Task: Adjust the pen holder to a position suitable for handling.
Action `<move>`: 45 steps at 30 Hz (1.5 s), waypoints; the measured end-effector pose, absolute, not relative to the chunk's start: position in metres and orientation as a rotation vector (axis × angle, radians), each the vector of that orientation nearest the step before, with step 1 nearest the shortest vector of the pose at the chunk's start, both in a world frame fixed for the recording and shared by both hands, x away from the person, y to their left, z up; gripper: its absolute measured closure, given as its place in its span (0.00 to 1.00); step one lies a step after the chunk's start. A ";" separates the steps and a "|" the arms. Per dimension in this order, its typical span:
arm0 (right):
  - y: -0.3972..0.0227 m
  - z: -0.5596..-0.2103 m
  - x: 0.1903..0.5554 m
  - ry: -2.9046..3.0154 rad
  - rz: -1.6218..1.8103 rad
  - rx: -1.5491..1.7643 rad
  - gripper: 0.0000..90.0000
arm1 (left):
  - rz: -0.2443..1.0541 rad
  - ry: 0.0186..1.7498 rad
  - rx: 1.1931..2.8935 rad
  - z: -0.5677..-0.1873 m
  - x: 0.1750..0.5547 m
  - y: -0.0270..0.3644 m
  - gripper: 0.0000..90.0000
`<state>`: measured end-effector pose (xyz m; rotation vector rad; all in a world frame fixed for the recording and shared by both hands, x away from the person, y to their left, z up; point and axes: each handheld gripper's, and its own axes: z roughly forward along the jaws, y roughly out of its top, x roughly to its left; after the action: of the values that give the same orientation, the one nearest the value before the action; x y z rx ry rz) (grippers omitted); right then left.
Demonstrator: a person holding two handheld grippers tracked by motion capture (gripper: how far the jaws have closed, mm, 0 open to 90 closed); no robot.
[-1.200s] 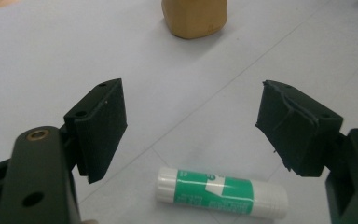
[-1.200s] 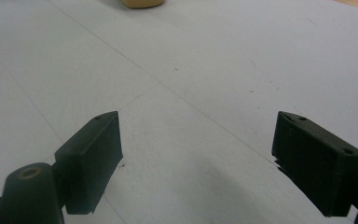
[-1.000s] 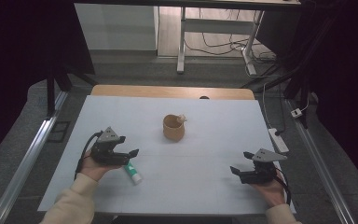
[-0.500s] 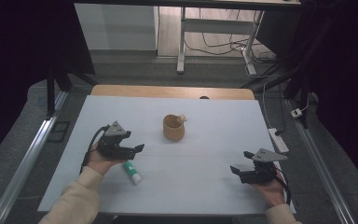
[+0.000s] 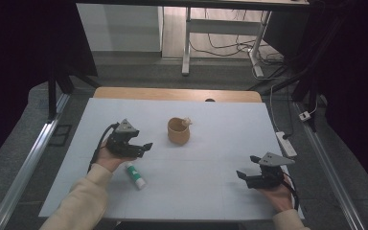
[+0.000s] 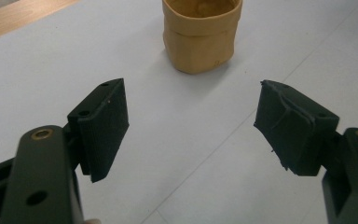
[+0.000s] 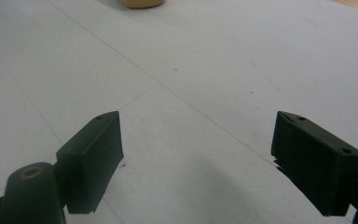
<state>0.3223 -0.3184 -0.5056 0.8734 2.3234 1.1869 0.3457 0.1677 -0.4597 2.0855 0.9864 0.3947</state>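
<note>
Your left claw (image 5: 143,147) has moved forward and away from the tube (image 5: 135,175), which now lies on the surface (image 5: 211,187) just behind your left hand (image 5: 109,158). Its jaws stand wide apart and hold nothing, and they point toward the tan cup (image 6: 200,32). Your right claw (image 5: 247,166) rests near the right edge, also wide open and empty.

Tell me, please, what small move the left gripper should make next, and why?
Probably draw the left gripper back and down toward the tube. Its jaws are open and empty, pointing at the tan pouch, while the tube lies on the table beside the wrist, nearer the person.
</note>
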 end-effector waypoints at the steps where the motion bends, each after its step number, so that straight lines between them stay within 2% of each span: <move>1: -0.318 -0.506 0.322 2.324 1.186 0.873 0.18 | 0.396 0.987 2.087 -0.460 0.348 0.167 0.28; 27: -0.317 -0.508 0.323 2.337 1.165 0.872 0.18 | 0.414 1.015 2.139 -0.462 0.388 0.149 0.30; 45: -0.317 -0.509 0.323 2.347 1.164 0.865 0.18 | 0.434 0.998 2.179 -0.465 0.415 0.130 0.42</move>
<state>0.3232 -0.3171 -0.5092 0.8654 2.3471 1.1637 0.4152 0.1302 -0.4655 2.1788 0.9976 0.4344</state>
